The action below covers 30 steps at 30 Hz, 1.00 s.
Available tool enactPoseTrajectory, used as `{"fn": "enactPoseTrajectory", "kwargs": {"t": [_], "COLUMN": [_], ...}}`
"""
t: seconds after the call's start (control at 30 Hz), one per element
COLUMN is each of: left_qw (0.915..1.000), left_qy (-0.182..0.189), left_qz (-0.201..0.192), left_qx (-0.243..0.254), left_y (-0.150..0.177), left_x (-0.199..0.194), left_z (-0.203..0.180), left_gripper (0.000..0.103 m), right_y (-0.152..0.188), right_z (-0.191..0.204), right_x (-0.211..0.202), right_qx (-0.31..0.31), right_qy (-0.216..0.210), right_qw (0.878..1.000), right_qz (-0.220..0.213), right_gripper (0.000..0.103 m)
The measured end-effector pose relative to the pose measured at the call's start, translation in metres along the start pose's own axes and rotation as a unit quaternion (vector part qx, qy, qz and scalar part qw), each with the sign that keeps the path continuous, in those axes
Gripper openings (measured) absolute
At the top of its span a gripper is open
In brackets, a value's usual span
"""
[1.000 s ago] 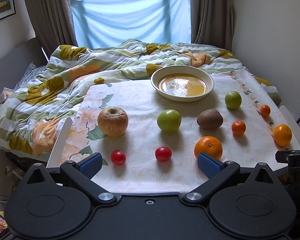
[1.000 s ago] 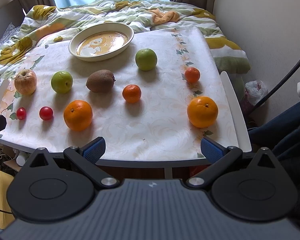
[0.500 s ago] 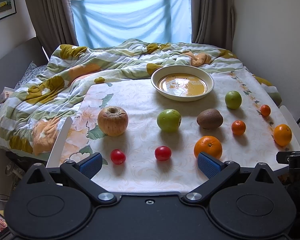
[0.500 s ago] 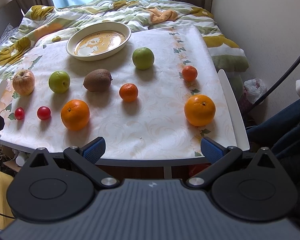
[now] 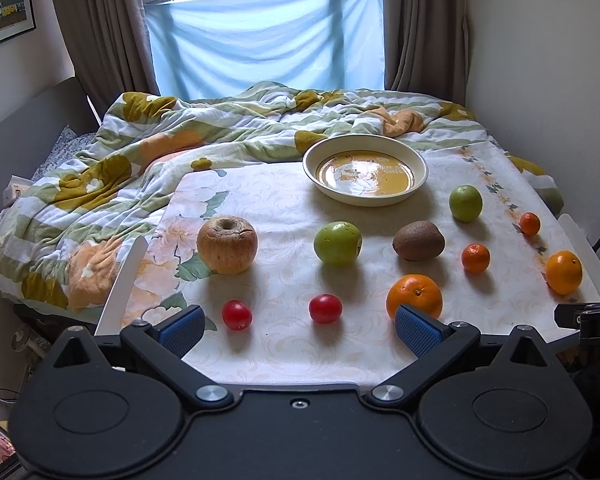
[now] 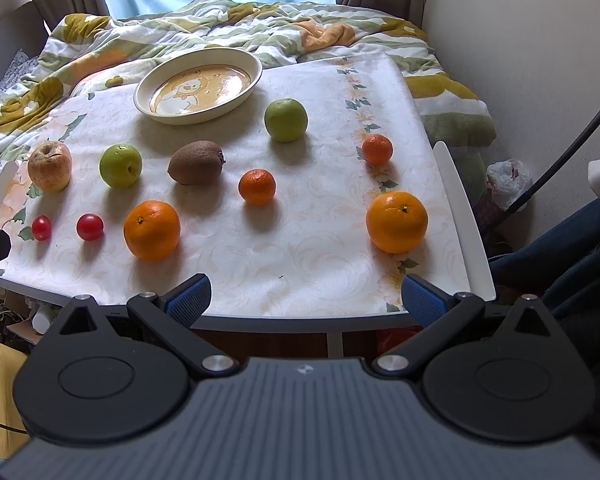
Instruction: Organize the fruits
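Several fruits lie spread on a floral-cloth table (image 5: 284, 208). A wrinkled brown apple (image 5: 227, 244) is at the left, with a green apple (image 5: 337, 243), a kiwi (image 5: 418, 240) and a second green apple (image 5: 465, 203) to its right. Two cherry tomatoes (image 5: 237, 315) (image 5: 325, 308) and a large orange (image 5: 414, 295) lie near the front. Another orange (image 6: 396, 222) and two mandarins (image 6: 257, 186) (image 6: 377, 149) lie at the right. A cream bowl (image 5: 364, 174) stands empty at the back. My left gripper (image 5: 298, 330) and right gripper (image 6: 306, 298) are open and empty at the front edge.
A rumpled flowered quilt (image 5: 148, 152) covers the bed behind and left of the table. A wall (image 6: 532, 60) stands close on the right, with a plastic bag (image 6: 508, 178) on the floor beside it. White rails (image 6: 462, 216) run along the table's sides.
The right gripper has drifted slightly forward and rightward, so the fruits shift a little left in its view. The left gripper has barely moved. No fruit has moved.
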<state>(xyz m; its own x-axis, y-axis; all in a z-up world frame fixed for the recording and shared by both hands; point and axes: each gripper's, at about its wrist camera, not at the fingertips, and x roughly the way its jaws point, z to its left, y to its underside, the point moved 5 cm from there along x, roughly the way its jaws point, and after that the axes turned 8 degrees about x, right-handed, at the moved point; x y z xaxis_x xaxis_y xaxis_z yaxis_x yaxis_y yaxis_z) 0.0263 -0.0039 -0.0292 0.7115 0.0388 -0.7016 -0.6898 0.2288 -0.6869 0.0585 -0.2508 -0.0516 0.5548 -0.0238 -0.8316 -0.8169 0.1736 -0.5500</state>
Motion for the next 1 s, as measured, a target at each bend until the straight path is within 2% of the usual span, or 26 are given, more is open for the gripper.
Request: {"fn": "enactPoseTrajectory", "kwargs": {"t": [0.2, 0.43, 0.6, 0.8, 1.0], "left_qw": [0.9999, 0.9987, 0.9978, 0.9965, 0.9977], "left_qy": [-0.014, -0.047, -0.055, -0.084, -0.066], "left_qz": [-0.002, 0.006, 0.015, -0.004, 0.012], "left_qx": [-0.001, -0.019, -0.033, -0.001, 0.009], "left_y": [-0.001, 0.003, 0.012, 0.023, 0.04], "left_x": [-0.012, -0.016, 0.001, 0.028, 0.069], "left_z": [0.004, 0.018, 0.035, 0.052, 0.065], "left_gripper": [0.103, 0.103, 0.103, 0.103, 0.101], "right_y": [-0.001, -0.006, -0.01, -0.006, 0.001], "right_z": [0.001, 0.012, 0.029, 0.056, 0.079], "right_x": [-0.007, -0.017, -0.006, 0.019, 0.044], "right_qx": [-0.017, -0.063, -0.097, -0.098, -0.085], "right_qy": [0.0, -0.026, -0.057, -0.08, -0.096], "right_qw": [1.0, 0.997, 0.993, 0.992, 0.991], "right_qz": [-0.007, -0.025, -0.032, -0.03, -0.046], "right_gripper": [0.103, 0.103, 0.103, 0.103, 0.103]}}
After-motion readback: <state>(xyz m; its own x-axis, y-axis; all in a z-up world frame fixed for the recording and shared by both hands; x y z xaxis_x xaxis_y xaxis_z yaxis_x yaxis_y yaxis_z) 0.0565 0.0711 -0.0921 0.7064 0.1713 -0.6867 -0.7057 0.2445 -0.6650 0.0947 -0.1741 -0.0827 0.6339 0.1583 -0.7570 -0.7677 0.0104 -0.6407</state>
